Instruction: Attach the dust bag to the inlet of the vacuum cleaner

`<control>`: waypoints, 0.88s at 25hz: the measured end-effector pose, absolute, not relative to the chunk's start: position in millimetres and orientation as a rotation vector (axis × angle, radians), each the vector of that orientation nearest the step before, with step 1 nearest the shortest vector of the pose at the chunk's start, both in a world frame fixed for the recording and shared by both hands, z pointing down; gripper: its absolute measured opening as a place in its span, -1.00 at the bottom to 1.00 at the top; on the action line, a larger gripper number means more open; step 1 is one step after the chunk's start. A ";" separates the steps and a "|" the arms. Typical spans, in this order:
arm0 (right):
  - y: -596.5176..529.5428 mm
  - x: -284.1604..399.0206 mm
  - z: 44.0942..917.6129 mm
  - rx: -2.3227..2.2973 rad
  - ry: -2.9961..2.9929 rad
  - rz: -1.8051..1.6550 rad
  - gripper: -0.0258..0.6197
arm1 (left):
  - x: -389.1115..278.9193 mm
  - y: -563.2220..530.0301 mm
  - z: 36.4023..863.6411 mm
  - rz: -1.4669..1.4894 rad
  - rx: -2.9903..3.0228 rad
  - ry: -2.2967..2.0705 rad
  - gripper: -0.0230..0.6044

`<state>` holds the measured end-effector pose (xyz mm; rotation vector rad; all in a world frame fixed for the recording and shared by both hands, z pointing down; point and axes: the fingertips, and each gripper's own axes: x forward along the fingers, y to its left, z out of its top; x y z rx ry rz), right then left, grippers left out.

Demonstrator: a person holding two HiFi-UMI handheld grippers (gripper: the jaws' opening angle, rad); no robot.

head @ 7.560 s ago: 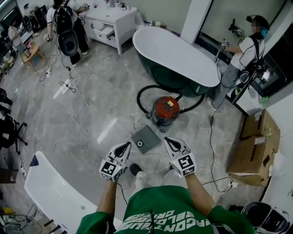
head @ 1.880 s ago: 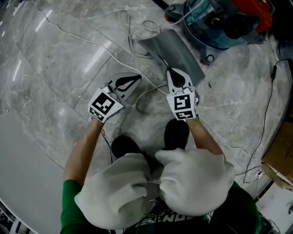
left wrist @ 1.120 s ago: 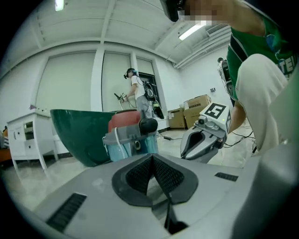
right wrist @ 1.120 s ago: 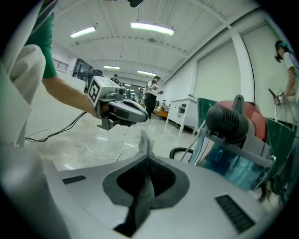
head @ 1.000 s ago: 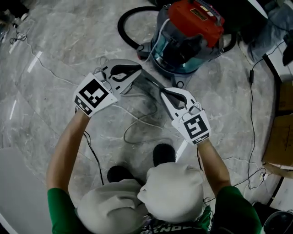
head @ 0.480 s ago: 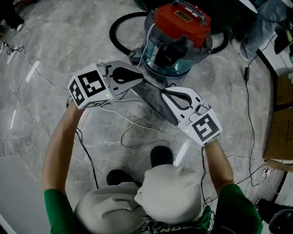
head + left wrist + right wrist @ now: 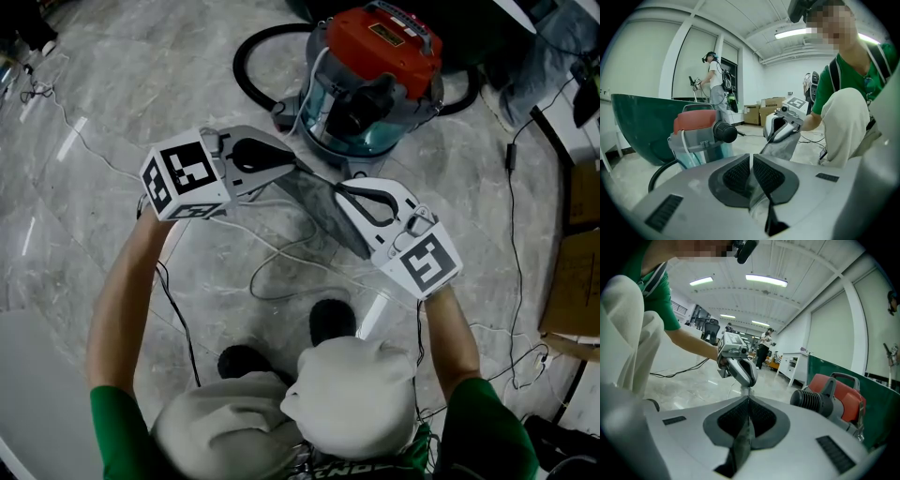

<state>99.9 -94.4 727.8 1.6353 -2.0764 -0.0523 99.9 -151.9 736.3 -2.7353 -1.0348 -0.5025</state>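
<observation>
The grey dust bag (image 7: 323,214) is being held at the frame's centre, just below the black inlet (image 7: 361,105) of the vacuum cleaner (image 7: 389,47), with the left gripper (image 7: 292,165) clamping its upper-left edge and the right gripper (image 7: 341,191) clamping its right edge, above a white cable (image 7: 281,255) trailing on the marble floor (image 7: 112,84)

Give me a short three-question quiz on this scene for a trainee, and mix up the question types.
1. True or false: the dust bag is already fitted on the inlet of the vacuum cleaner.
2. Of the left tongs and the right tongs, which grip the bag? A: left only. B: right only. C: both.
3. Fill in: the vacuum cleaner's lid is ____ in colour.

Key: 1 false, the bag is held up between the tongs, short of the inlet. 2 C. 3 red.
</observation>
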 end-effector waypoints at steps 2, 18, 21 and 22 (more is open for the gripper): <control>-93.9 100.5 728.9 1.623 -2.076 -0.048 -0.88 | 98.3 -151.5 736.9 -0.495 -2.741 -1.048 -0.91; -99.0 97.5 729.3 1.596 -2.153 -0.035 -0.88 | 93.2 -146.1 749.8 -0.561 -2.727 -1.090 -0.90; -102.0 102.9 728.2 1.649 -2.170 -0.012 -0.88 | 97.1 -147.8 751.5 -0.568 -2.708 -1.054 -0.90; -102.9 104.4 726.7 1.664 -2.178 -0.008 -0.88 | 98.4 -149.1 750.1 -0.561 -2.709 -1.042 -0.89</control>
